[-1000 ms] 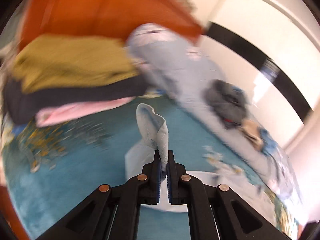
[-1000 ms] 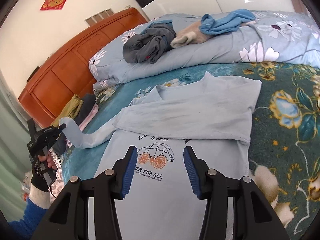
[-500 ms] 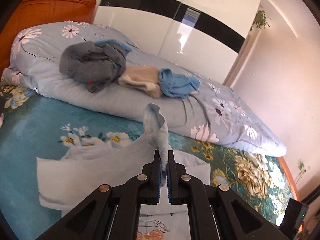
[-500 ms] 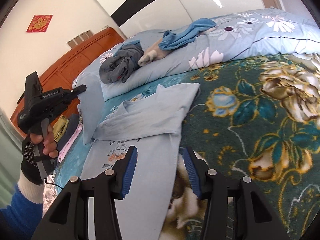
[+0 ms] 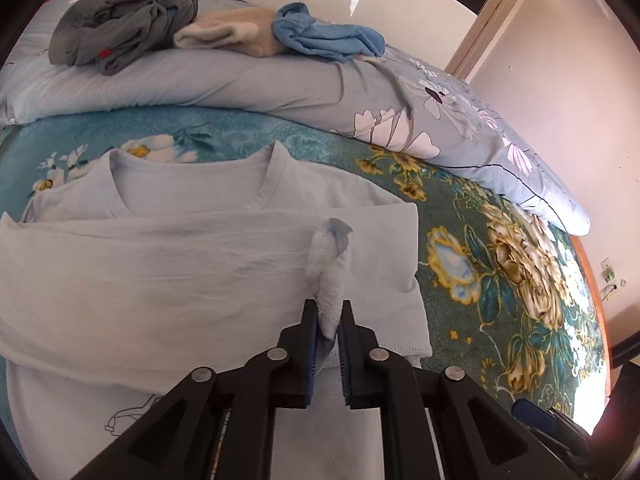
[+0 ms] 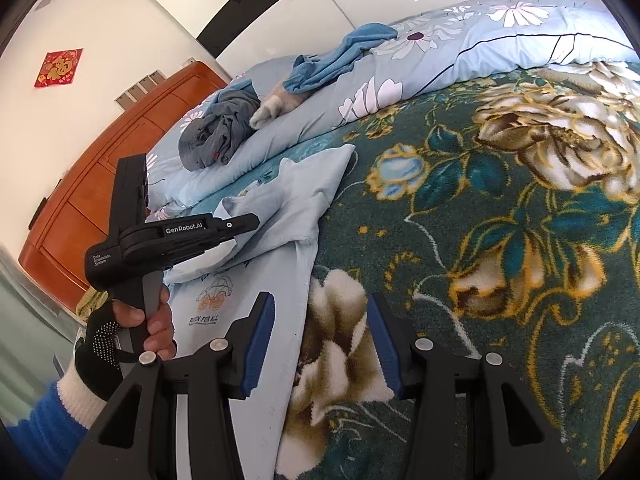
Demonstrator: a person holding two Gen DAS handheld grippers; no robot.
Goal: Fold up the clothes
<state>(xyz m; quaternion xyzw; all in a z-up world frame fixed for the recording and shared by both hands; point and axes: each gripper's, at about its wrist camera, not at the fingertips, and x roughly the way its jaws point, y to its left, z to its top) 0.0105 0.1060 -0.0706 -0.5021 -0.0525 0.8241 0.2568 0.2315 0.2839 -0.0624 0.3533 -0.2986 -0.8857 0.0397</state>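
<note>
Pale blue cotton long-sleeved T-shirt (image 5: 168,280) lies flat, front up, on the teal floral plush blanket (image 5: 500,280) covering the bed; neckline toward the pillows, one sleeve laid across the chest. I have the left gripper (image 5: 328,320) closed narrow on the ribbed cuff (image 5: 330,260) of the other sleeve, cuff poking up between the pads, held over the right side of the chest. The right gripper (image 6: 320,340) hangs with jaws wide and nothing in them, above the shirt's side edge where it meets the blanket.

Risks, my judgement:
- Grip is on the cuff end only. If I let go too high, the sleeve may flop crooked or bunch instead of lying flat across the chest.
- Pulling the sleeve further across could drag the folded layer beneath and wrinkle it; plush pile probably grips the fabric unevenly.
- Right jaws are close to the shirt hem; descending carelessly could pinch blanket pile along with cloth.

Beyond: crumpled grey garment (image 5: 120,24), beige cloth (image 5: 228,32) and blue towel-like piece (image 5: 324,36) sit on the light blue flowered duvet (image 5: 400,100).
</note>
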